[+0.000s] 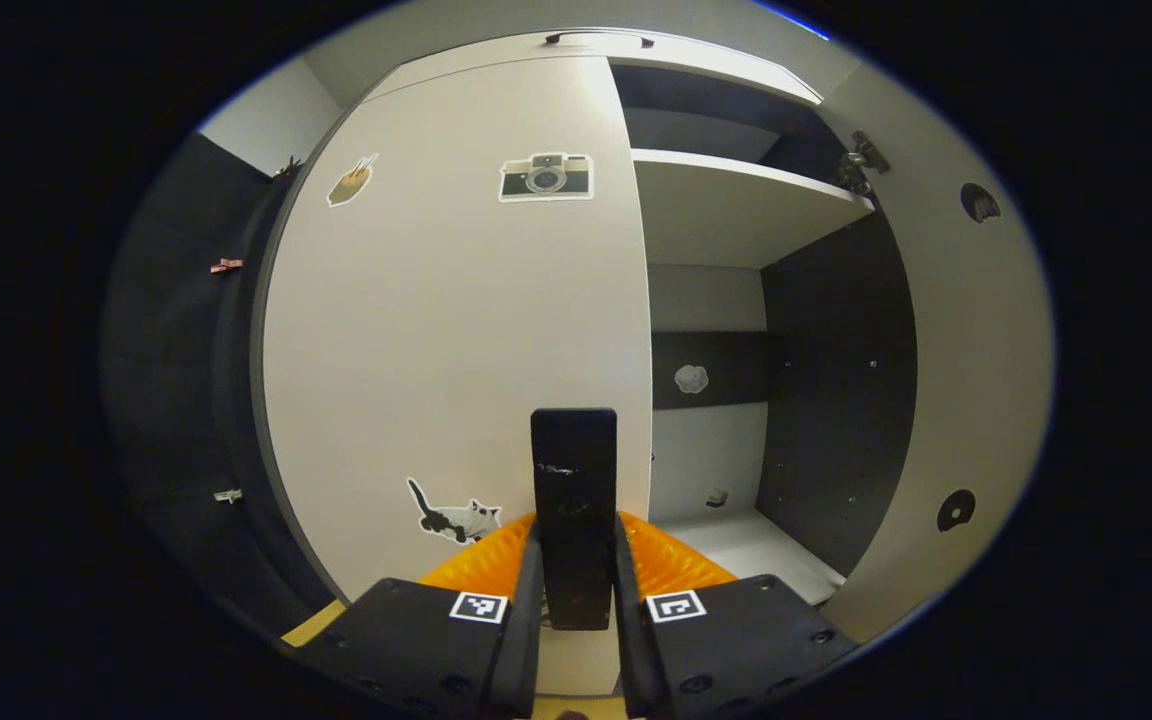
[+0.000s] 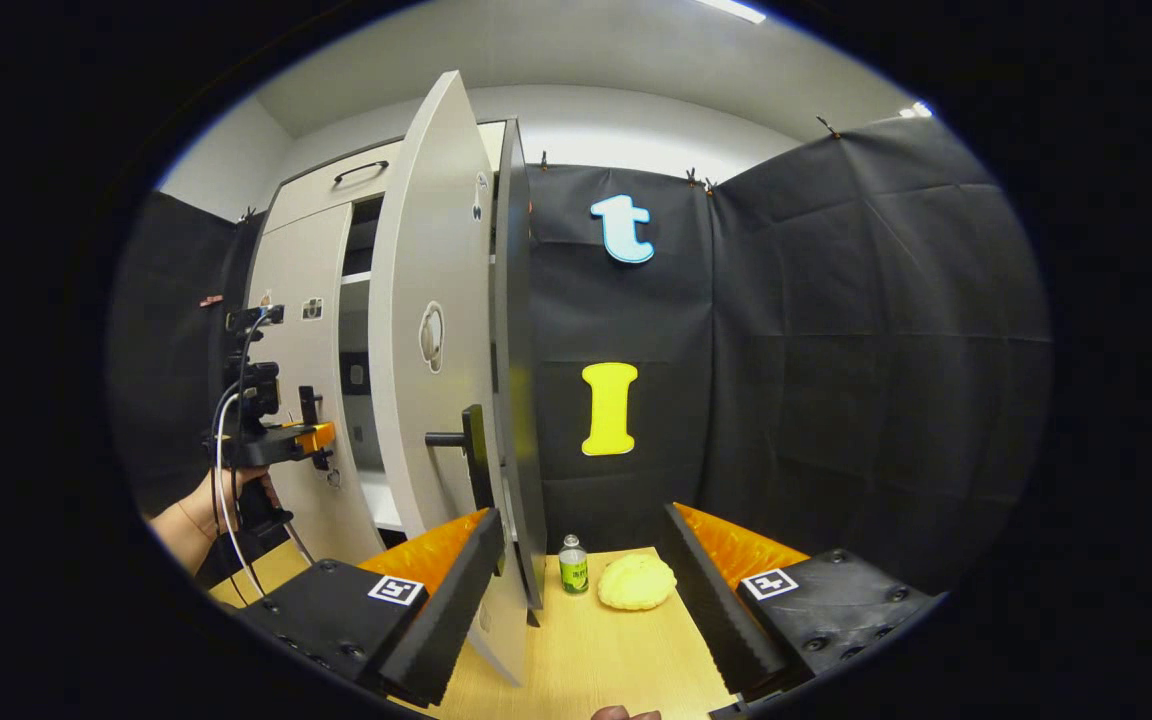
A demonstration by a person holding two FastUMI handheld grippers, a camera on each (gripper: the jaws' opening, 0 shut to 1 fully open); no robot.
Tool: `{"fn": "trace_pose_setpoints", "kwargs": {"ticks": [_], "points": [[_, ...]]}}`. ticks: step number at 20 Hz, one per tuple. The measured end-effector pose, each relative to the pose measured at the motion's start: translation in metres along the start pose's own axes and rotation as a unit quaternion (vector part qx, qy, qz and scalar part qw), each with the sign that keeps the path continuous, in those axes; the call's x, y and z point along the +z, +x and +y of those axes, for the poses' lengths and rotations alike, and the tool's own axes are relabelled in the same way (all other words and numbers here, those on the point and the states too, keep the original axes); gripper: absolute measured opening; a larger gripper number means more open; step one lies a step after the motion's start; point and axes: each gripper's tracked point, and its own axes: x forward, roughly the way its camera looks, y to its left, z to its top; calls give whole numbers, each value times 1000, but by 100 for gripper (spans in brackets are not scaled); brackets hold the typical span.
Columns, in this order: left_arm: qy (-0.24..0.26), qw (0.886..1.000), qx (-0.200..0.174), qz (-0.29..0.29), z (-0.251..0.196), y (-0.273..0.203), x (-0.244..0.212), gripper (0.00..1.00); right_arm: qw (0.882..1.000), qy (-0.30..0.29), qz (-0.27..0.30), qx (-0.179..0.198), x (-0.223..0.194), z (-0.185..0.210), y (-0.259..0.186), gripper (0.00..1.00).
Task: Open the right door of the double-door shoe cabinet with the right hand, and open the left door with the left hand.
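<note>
Here, in the left gripper view, the left door (image 1: 456, 330) of the shoe cabinet (image 1: 586, 45) stands closed, wearing a small feather-like sticker (image 1: 351, 182), a camera sticker (image 1: 546, 177) and a cat sticker (image 1: 451, 518). The left gripper (image 1: 574, 580) is clamped on the door's upright dark handle (image 1: 574, 500), a finger pressing each side. To the right of that handle the cabinet's right half lies open, showing a pale shelf (image 1: 736, 200) and a dark inner wall (image 1: 836, 400); past it the right door (image 1: 966, 380) is swung out.

In the right gripper view, a hand (image 2: 198, 520) holds the left gripper (image 2: 311, 425) at the closed left door (image 2: 301, 400). Right of that, the right door (image 2: 431, 360) stands wide open, nearly edge-on, its handle (image 2: 471, 450) projecting. The right gripper (image 2: 581, 590) is spread wide and holds nothing, hovering over the wooden table (image 2: 586, 660); its left finger (image 2: 446, 600) lies just beside the open door's lower edge. Between its fingers, farther off, a small green-labelled bottle (image 2: 573, 566) stands upright beside a yellow bun-like lump (image 2: 636, 582).
</note>
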Motion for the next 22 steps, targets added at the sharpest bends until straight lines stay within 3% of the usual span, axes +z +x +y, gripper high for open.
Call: {"fn": "trace_pose_setpoints", "kwargs": {"ticks": [5,9,12,22], "points": [[0,1000,-7,19,-2,0,-6,36,1000,0,-13,2,10,6,-3,99],[-18,999,-30,29,-2,-2,-7,24,1000,1,-18,9,15,18,-10,99],[-13,999,-35,35,1,-11,-8,21,1000,-1,-25,12,20,28,-15,99],[-31,997,-56,31,39,-88,-15,19,998,-10,-46,35,38,84,-39,99]]}}
